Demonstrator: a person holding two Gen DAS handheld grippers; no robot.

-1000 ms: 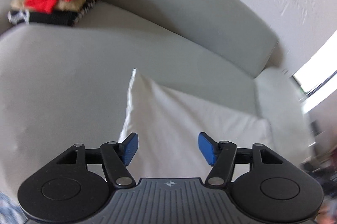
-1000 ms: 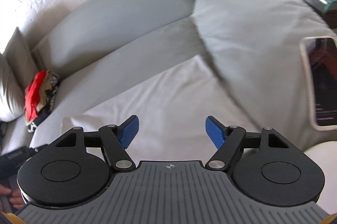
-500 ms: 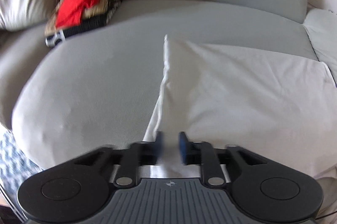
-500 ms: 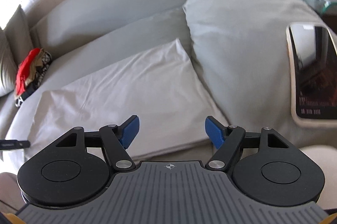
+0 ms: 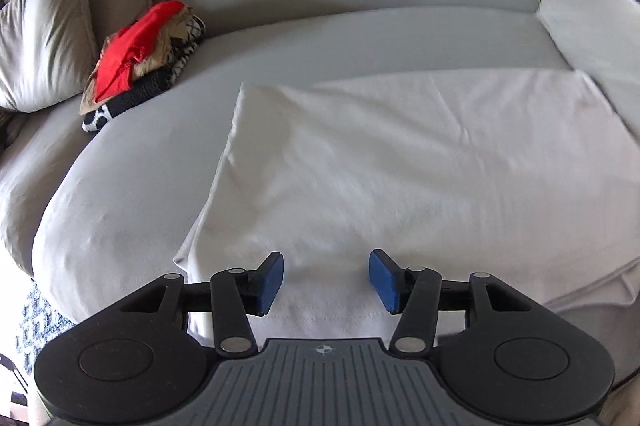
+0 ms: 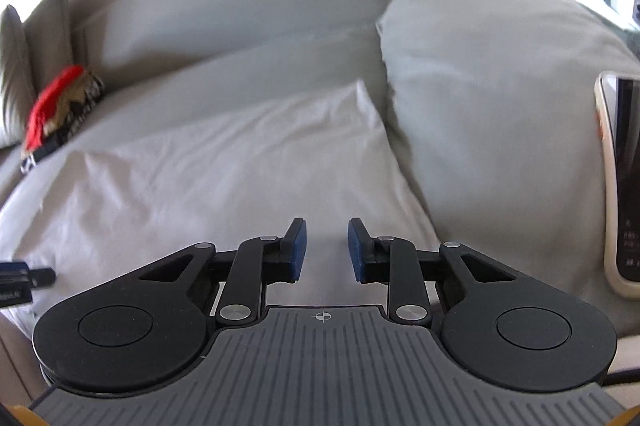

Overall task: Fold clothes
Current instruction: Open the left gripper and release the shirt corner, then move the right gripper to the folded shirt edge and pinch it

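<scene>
A white garment point(image 5: 400, 166) lies flat and folded on the grey sofa seat point(image 5: 140, 178). My left gripper point(image 5: 326, 282) hangs over its near left edge; its jaws are opening, the blue pads point(image 5: 270, 282) stand apart, and no cloth is pinched. In the right wrist view the same white garment point(image 6: 220, 178) spreads to the left. My right gripper point(image 6: 327, 252) is low over its near right edge. Its jaws are closing, with a narrow gap and the cloth's surface showing between the pads point(image 6: 298, 250). No pinch shows there.
A pile of clothes, red on top point(image 5: 140, 54), sits at the sofa's far left beside two cushions point(image 5: 44, 38). A large grey cushion point(image 6: 500, 98) rises on the right, with a phone point(image 6: 622, 178) lying on it. The tip of the left gripper point(image 6: 20, 278) shows at that view's left edge.
The left gripper swung right along the cloth's near edge; its jaws narrowed, then spread again. The right gripper sank toward the cloth and its jaws went from wide to a narrow gap.
</scene>
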